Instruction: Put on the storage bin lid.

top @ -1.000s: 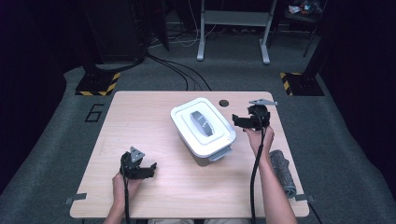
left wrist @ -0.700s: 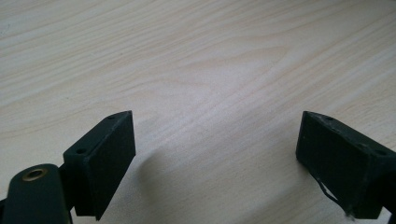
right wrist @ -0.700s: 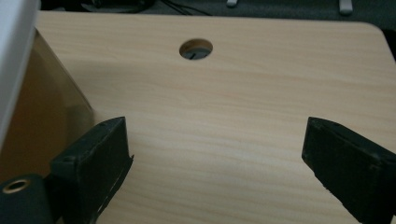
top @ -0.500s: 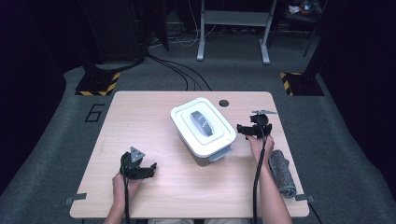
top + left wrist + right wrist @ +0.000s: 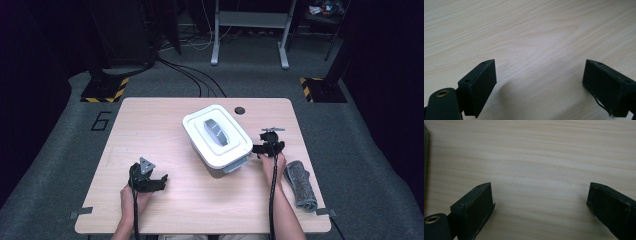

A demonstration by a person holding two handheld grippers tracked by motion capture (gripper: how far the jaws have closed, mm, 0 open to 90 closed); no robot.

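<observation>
A white lidded box [image 5: 216, 135] with a grey handle on its lid stands in the middle of the wooden table [image 5: 160, 125]. My right gripper [image 5: 268, 144] sits low just right of the box, open, with bare wood between its jaws [image 5: 539, 202]. At the front left of the table my left gripper [image 5: 146, 179] rests, also open over bare wood [image 5: 539, 82]. Neither gripper holds anything or touches the box.
A rolled grey cloth [image 5: 301, 184] lies near the table's right edge, beside my right forearm. A small dark round hole [image 5: 239, 110] marks the table behind the box. Cables and a white stand's legs are on the floor beyond the table.
My right gripper has come down and toward me along the box's right side. The left gripper, the box and the cloth have stayed put.
</observation>
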